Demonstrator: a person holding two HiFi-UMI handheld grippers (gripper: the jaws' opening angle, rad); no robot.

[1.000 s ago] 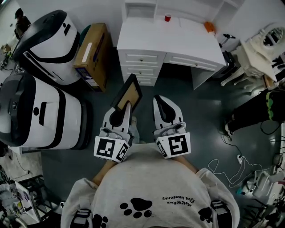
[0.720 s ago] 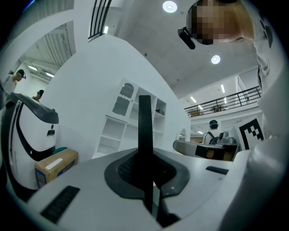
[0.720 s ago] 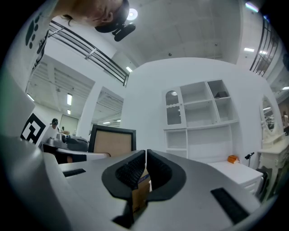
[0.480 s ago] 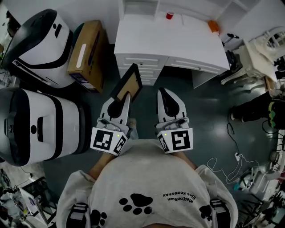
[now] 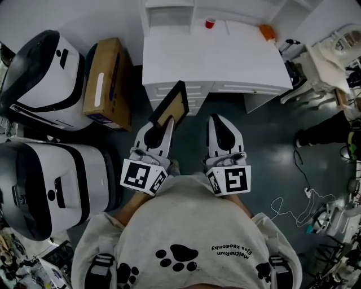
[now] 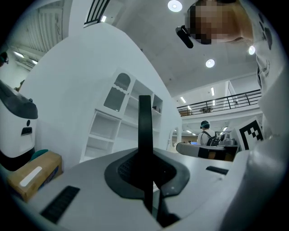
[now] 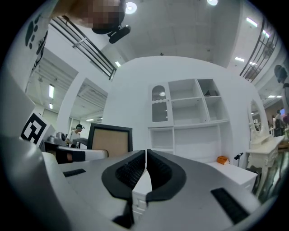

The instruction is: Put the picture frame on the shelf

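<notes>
- The left gripper [image 5: 167, 127] is clamped narrow on the frame [image 5: 171, 105], with its pads pressed on the frame's lower edge.
- In the left gripper view the frame [image 6: 144, 131] shows edge-on, as a dark upright strip rising from between the pads of that gripper [image 6: 145, 168].
- The frame has a dark border and a tan panel. In the head view it juts forward from the gripper's tip, above the floor and in front of the drawers [image 5: 192, 93].
- The right gripper [image 5: 217, 120] is level beside the left one. In its own view its jaws [image 7: 146, 169] are closed together with nothing between them.
- The right gripper view shows the frame's [image 7: 111, 140] tan face to its left.
- The white shelf [image 7: 194, 122] stands at the back of the white tabletop [image 5: 225, 59], well apart from the frame.
- A red cup [image 5: 210, 22] sits on the tabletop near the shelf [image 5: 169, 10].
- An orange thing [image 5: 267, 32] lies at the tabletop's far right corner.
- A cardboard box [image 5: 104, 84] lies on the floor left of the tabletop.
- Two white-and-black machines [image 5: 39, 73] stand further left.
</notes>
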